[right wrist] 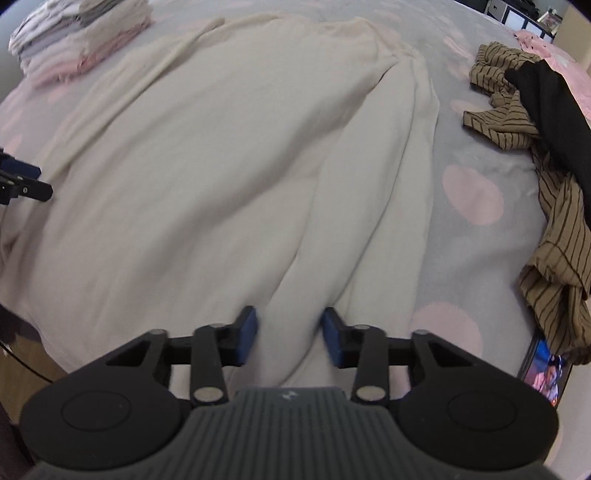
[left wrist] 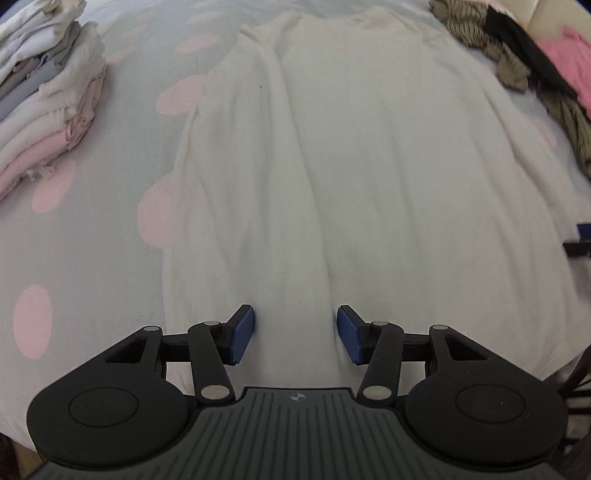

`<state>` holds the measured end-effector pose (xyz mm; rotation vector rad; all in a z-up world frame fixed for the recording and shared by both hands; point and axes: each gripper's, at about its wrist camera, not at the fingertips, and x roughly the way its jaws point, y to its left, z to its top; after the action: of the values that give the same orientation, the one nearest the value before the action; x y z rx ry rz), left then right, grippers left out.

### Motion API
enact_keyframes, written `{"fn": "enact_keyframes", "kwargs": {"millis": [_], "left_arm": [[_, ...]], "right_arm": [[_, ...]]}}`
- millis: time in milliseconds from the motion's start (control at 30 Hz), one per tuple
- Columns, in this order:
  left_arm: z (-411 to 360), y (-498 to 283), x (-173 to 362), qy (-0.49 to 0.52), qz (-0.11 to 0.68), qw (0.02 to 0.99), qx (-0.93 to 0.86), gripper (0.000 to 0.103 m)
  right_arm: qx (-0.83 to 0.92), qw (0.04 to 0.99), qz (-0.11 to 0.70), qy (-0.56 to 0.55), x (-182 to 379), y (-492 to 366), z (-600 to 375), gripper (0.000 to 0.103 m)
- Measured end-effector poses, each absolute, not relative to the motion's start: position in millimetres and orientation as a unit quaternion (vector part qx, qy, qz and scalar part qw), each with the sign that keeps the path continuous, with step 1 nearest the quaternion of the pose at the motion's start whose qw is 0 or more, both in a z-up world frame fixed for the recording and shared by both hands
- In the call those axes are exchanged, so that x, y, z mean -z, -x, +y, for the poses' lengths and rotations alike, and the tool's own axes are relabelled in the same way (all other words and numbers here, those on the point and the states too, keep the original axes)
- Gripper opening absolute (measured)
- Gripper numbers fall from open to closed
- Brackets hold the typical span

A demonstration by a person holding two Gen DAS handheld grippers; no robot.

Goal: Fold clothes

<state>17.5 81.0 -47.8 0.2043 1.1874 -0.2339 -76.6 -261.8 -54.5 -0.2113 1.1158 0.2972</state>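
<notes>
A cream-white garment (left wrist: pixel 351 166) (right wrist: pixel 221 166) lies spread out on the bed, its long creases running toward both grippers. My left gripper (left wrist: pixel 296 334) points down at the garment's near edge on the left. Its blue pads are well apart, with a broad ridge of cloth lying between them, not pinched. My right gripper (right wrist: pixel 290 334) points down at the near edge on the right. A raised fold of the garment sits between its pads, which stand a little apart. Each gripper shows at the edge of the other's view.
The bed cover (left wrist: pixel 110 221) is grey with pink dots. A stack of folded clothes (left wrist: pixel 44 103) (right wrist: pixel 81 33) sits at the far left. A brown striped garment (right wrist: pixel 517 110), a black one (right wrist: pixel 561 110) and a pink one (left wrist: pixel 569 59) lie heaped on the right. A lit phone (right wrist: pixel 546 373) rests at the near right edge.
</notes>
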Motion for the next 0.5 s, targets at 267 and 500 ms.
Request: {"fn": "enact_keyframes", "kwargs": {"millis": [267,500], "left_arm": [[83,-20,39,-0.072,0.560,0.818,0.108,0.032],[81,-22,44,-0.066,0.569,0.813,0.106,0.028]], "right_arm": [[-0.119,0.849,0.514,0.008,17,81,-298,0.004],[-0.055,0.878,0.476,-0.017,-25,76,-347,0.005]]}}
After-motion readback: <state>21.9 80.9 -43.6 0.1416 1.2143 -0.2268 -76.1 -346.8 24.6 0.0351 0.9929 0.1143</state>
